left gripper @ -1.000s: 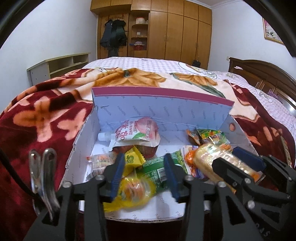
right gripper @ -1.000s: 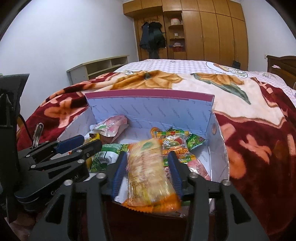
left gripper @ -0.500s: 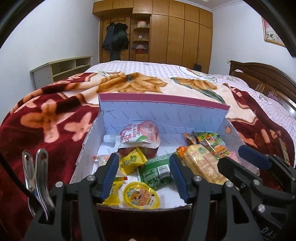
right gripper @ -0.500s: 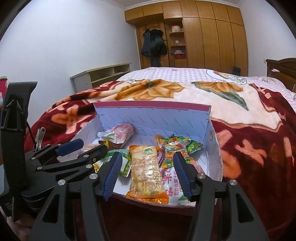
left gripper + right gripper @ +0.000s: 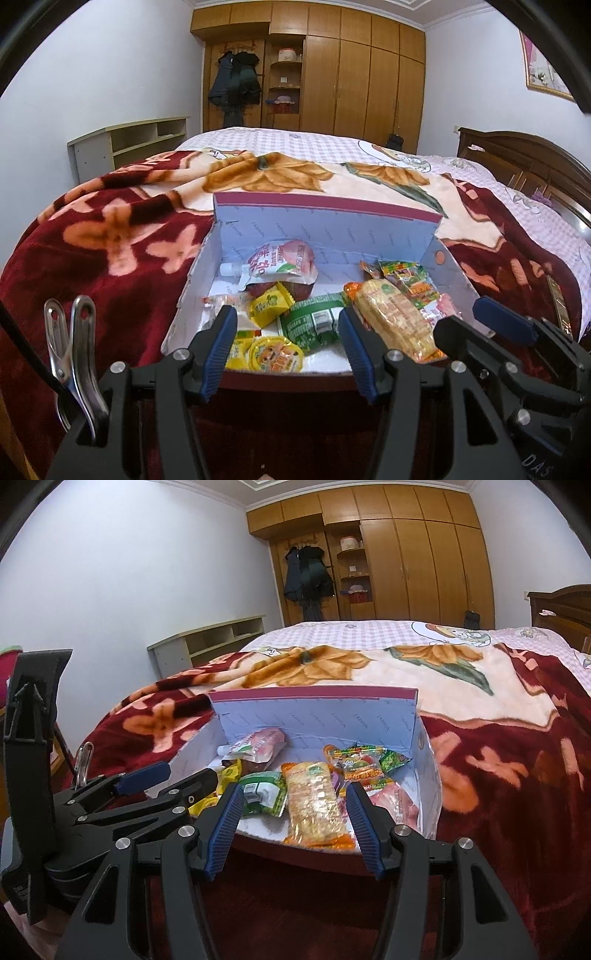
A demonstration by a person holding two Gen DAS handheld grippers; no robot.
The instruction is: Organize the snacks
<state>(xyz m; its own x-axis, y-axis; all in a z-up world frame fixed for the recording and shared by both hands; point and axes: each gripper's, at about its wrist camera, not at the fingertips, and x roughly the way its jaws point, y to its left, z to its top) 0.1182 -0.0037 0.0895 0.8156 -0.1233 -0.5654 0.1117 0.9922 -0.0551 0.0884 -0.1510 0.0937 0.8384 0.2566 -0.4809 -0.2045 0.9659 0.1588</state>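
Note:
A white cardboard box [image 5: 325, 229] with a maroon rim lies open on the bed and holds several snacks. Inside are a peach drink pouch [image 5: 280, 258], a yellow candy [image 5: 267, 304], a green pack [image 5: 314, 321], an orange jelly cup [image 5: 275, 354] and a long cracker pack [image 5: 395, 317]. My left gripper [image 5: 286, 332] hangs open just before the box's near edge, nothing between its fingers. In the right wrist view the right gripper [image 5: 295, 801] is open too. The cracker pack [image 5: 314, 801] lies in the box [image 5: 314, 716] beyond it, untouched.
A red flowered blanket [image 5: 110, 251] covers the bed under the box. A colourful gummy pack [image 5: 362, 764] sits at the box's right. A low shelf [image 5: 140, 140] stands by the left wall, wardrobes [image 5: 369, 74] at the back, a wooden headboard [image 5: 524, 162] at the right.
Both grippers opened and drew back and up from the box. The left one let go of the jelly cup, the right one of the cracker pack; both snacks now lie in the box.

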